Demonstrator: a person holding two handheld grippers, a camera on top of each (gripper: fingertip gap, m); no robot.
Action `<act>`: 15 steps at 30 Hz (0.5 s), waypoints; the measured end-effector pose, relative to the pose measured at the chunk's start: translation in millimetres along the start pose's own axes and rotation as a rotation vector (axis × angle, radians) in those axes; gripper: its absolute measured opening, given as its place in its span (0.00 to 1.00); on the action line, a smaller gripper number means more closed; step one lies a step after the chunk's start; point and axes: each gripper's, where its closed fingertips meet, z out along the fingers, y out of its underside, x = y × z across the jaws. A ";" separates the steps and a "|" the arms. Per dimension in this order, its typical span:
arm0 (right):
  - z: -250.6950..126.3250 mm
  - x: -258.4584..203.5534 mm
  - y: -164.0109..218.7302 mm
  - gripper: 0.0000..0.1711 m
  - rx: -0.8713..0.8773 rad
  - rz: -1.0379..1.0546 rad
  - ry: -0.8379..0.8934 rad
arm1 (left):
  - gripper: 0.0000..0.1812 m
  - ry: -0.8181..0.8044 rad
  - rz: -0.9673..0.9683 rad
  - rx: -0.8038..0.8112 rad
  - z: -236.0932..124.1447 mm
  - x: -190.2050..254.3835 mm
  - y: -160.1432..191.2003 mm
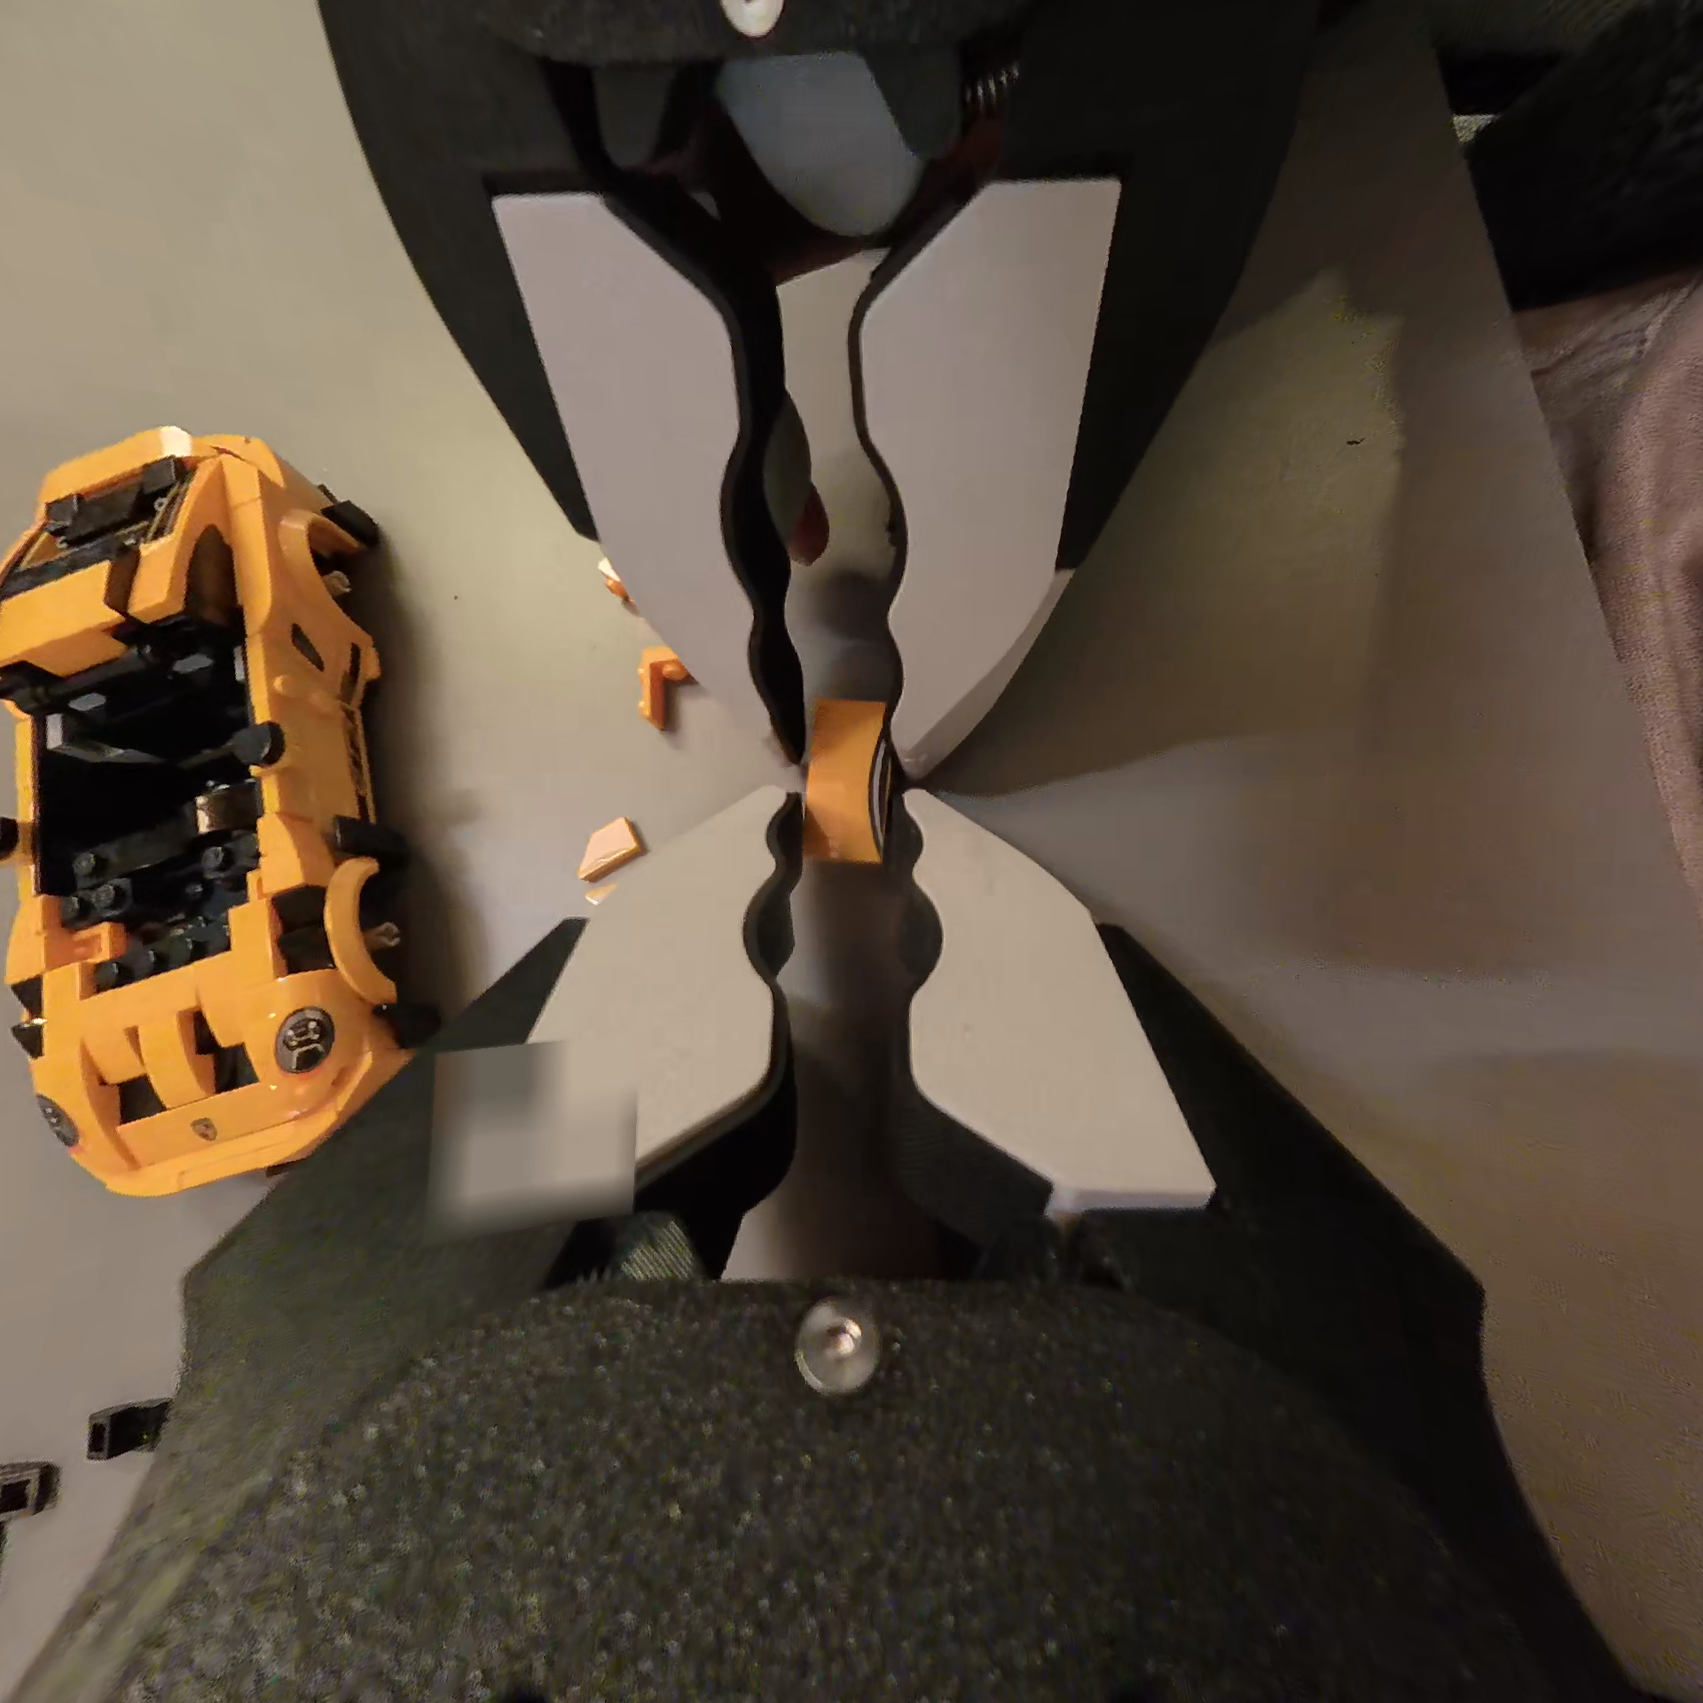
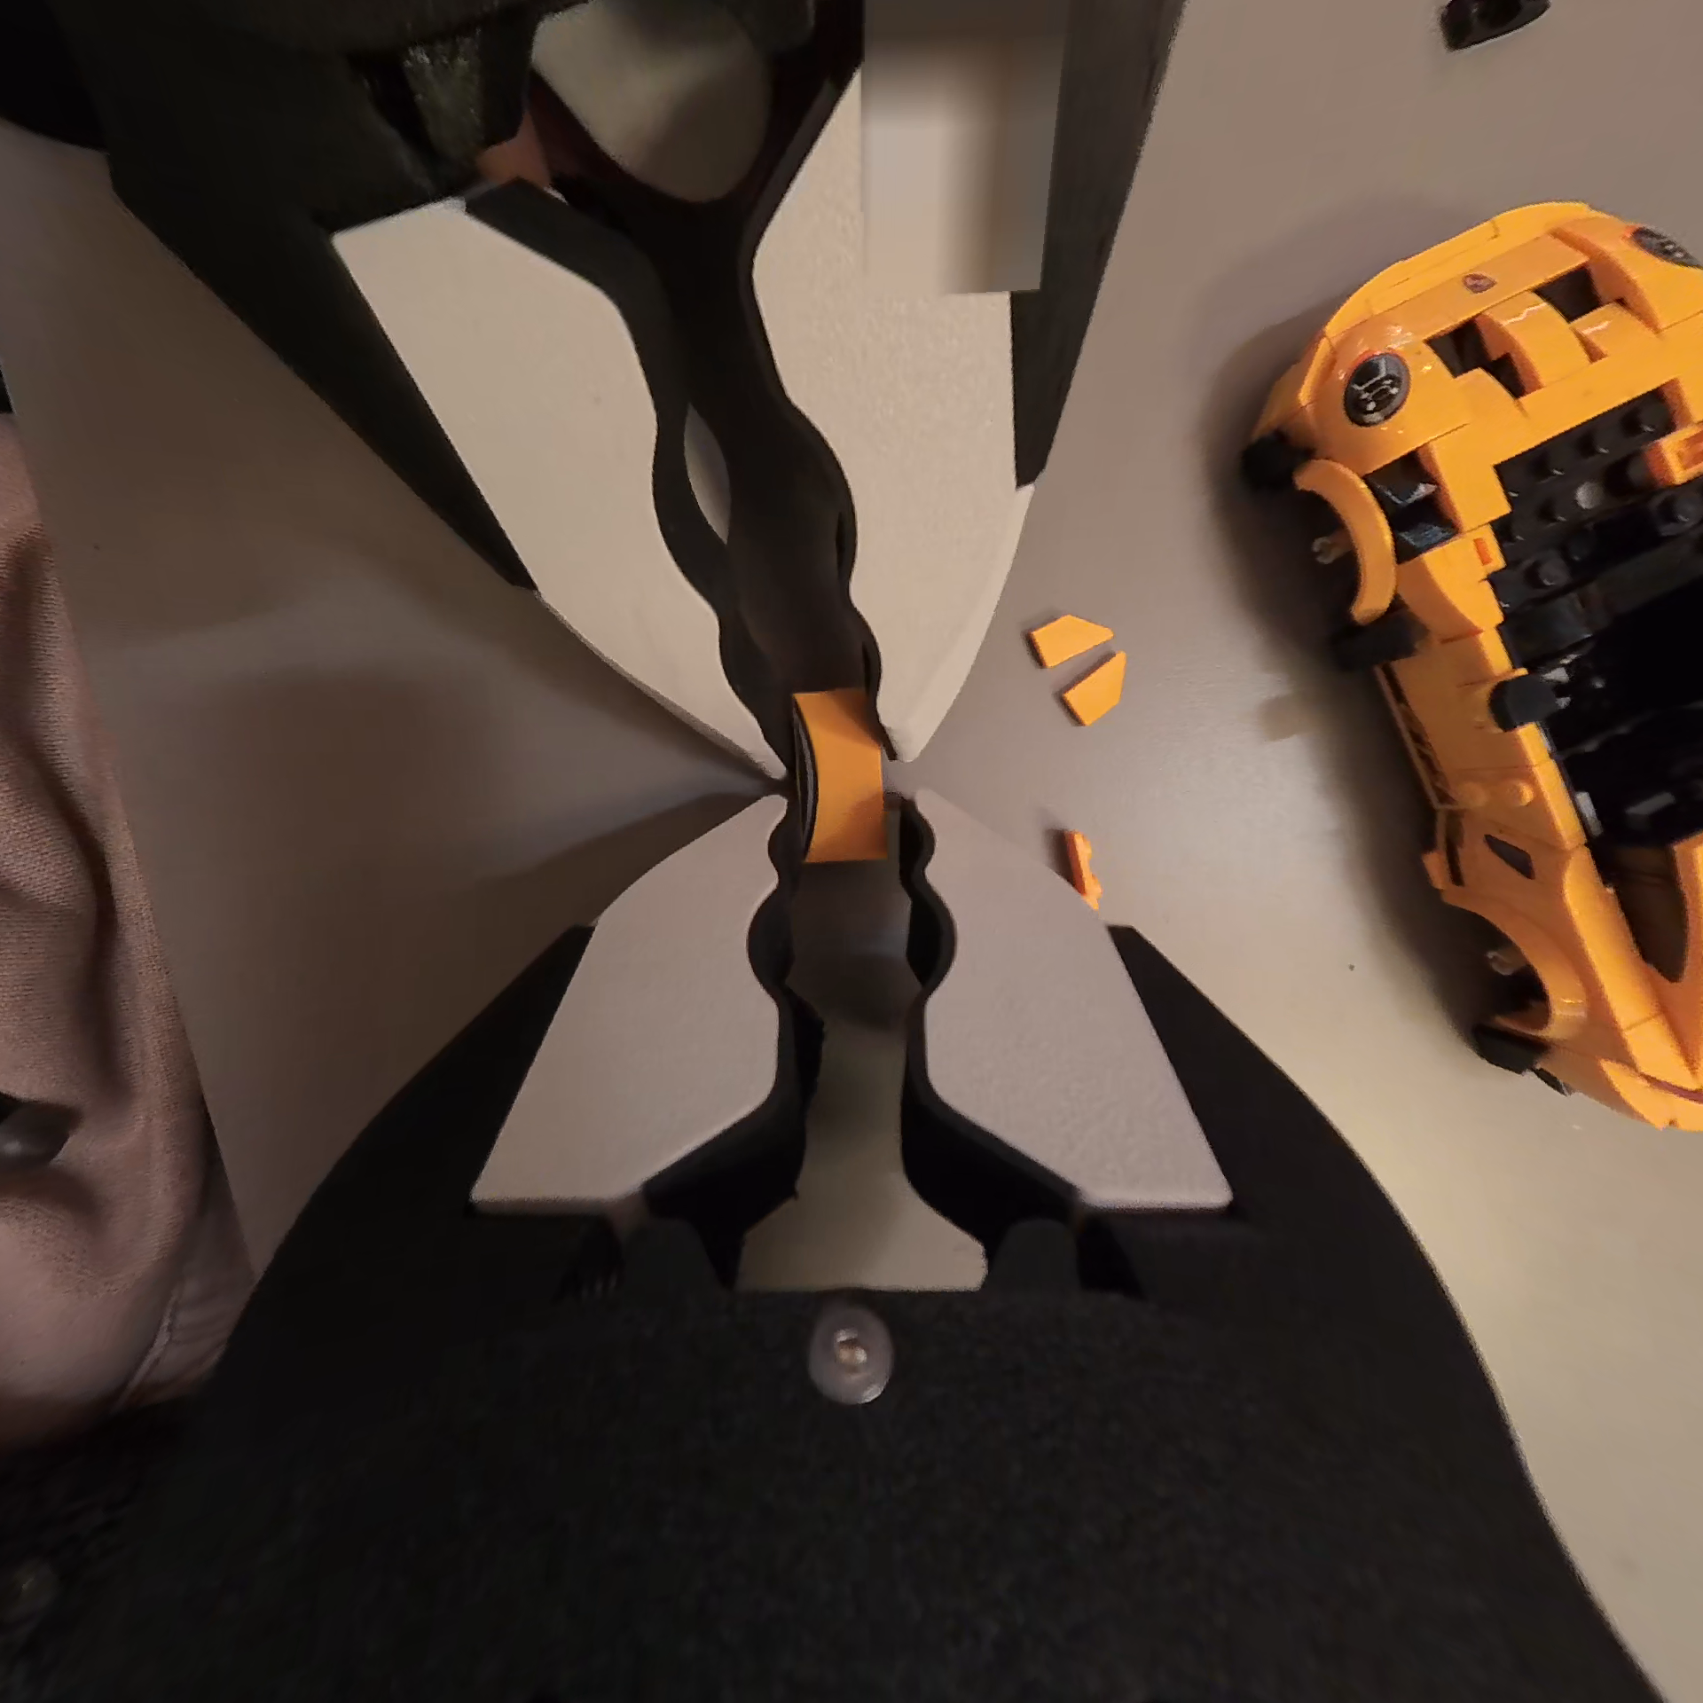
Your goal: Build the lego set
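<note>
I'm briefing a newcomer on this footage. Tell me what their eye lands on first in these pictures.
First, the small curved orange piece pinched dead centre where the two grippers meet tip to tip, the left gripper from below and the right gripper facing it; both sets of jaws are closed on it. Next, the half-built orange and black car lying on the pale table to one side, with a few loose orange pieces between it and the grippers.

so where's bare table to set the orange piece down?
Free: table between the grippers and the person's clothing. Crowded: the strip toward the orange car, strewn with small orange pieces. Both hand-held grippers clamp the orange piece.
</note>
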 end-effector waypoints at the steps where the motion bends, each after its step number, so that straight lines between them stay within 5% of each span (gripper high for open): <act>1: -1.0 -0.2 0.8 0.12 0.006 0.003 0.000 | 0.09 0.001 -0.001 0.000 -0.1 0.1 0.0; 9: -13.8 -5.6 -2.1 0.15 0.151 -0.113 0.070 | 0.09 0.012 -0.022 0.003 -0.6 -0.1 0.2; 15: -10.0 -7.3 0.6 0.17 0.163 0.008 -0.029 | 0.09 0.005 -0.006 0.002 -0.2 0.1 0.0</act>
